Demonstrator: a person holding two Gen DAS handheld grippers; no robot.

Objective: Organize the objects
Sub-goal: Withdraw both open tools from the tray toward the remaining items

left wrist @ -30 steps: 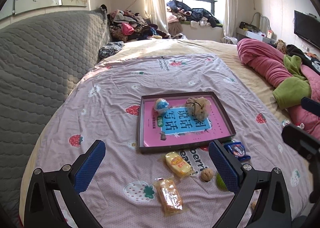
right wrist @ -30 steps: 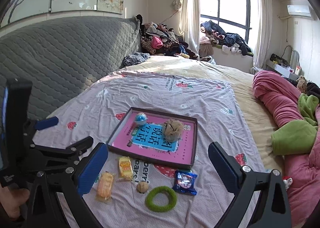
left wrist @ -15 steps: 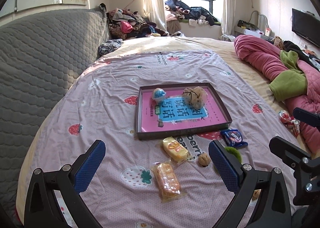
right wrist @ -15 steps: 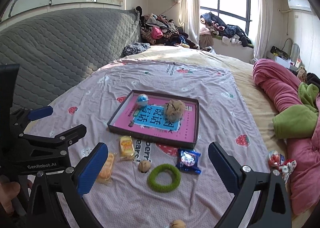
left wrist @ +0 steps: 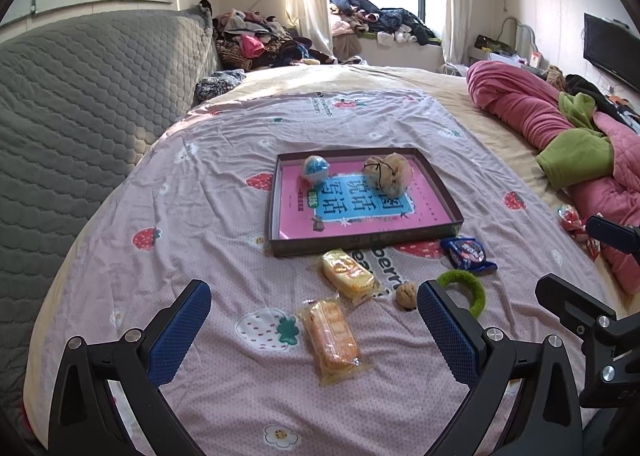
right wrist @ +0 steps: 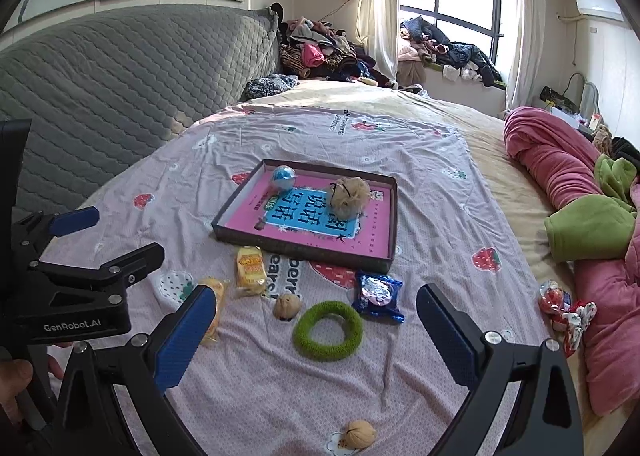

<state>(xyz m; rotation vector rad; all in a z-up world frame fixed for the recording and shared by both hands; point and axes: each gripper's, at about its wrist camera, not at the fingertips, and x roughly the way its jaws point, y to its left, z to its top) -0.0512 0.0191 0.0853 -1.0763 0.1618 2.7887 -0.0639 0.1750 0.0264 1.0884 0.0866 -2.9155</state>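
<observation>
Stage: approach, nothing lifted. Left hand-held gripper and right hand-held gripper both spread wide, empty, above the bed. Tray at 12 o'clock holding two items. Snack packets, walnut, green ring loose beside it. Next, likely: descend over ring, pinch.

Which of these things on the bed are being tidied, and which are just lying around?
Being tidied: tray, green ring, blue packet, yellow snack, orange snack, two walnuts.

Lying around: pink quilt, clothes pile, grey headboard.
</observation>
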